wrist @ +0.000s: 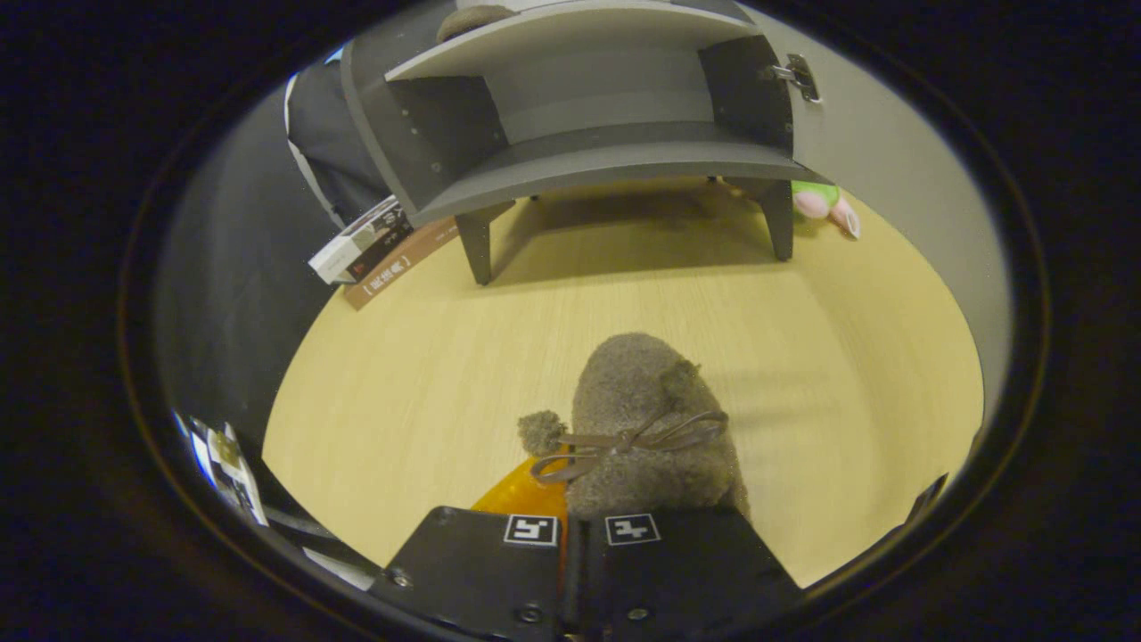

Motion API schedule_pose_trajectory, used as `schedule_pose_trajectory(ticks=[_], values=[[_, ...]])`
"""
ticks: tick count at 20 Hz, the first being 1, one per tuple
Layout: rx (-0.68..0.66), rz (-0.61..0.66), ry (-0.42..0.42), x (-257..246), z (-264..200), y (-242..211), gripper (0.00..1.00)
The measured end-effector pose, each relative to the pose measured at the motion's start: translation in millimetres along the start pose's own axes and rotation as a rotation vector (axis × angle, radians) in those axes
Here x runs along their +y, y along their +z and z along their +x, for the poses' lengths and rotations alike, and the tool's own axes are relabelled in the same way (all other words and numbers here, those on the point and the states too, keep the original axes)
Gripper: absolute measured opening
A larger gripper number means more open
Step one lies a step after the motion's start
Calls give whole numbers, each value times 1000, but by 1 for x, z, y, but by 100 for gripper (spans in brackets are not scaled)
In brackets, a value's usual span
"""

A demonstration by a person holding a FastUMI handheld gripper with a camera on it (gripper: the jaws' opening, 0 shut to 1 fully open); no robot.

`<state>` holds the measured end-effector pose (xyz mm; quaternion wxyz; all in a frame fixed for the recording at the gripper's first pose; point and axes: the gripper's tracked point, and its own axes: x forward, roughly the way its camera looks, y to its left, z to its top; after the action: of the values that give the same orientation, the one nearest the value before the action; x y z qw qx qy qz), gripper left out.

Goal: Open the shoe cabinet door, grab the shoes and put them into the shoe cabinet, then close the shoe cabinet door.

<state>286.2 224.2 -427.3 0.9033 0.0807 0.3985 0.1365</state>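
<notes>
Pale wood-grain tabletop (428, 374), lit warm, with a dark booth wall beyond. Item one: grey shoe cabinet (588, 116) on short legs, standing at the far side of the tabletop, door (878, 160) already swung open to the right with a metal hinge (800, 76) showing on its inner edge; lower shelf bare, a second shoe's toe apparently resting on the cabinet's top. Item two: fuzzy brown shoe (646, 428) with a thin bow and a pom-pom, toe pointing toward the cabinet, heel end caught between the fingers of the hand-held gripper (570, 535). Gripper state: fingers drawn close together and clenched on the shoe, which seems lifted clear of the tabletop, well short of the cabinet. Item three: stacked books (374, 250) beside the cabinet's left leg. Item four: green and pink soft toy (824, 203) by the right leg. Step in hand, as judged: carrying the shoe to the open shelf. Handling advice: keep the grip firm on the soft heel, hold the toe level, aim for the middle of the lower shelf, clear its front lip, and set the sole flat before letting go.
</notes>
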Motion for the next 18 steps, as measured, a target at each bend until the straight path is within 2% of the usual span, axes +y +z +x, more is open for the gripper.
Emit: schedule_pose_trajectory(ticks=[5,8,13,18], values=[[-107,-88,33,23,-64,51,6],[-218,-175,1,38,-102,110,6],[-416,-224,-16,65,-151,215,6],[-534,-220,-49,74,-169,303,6]])
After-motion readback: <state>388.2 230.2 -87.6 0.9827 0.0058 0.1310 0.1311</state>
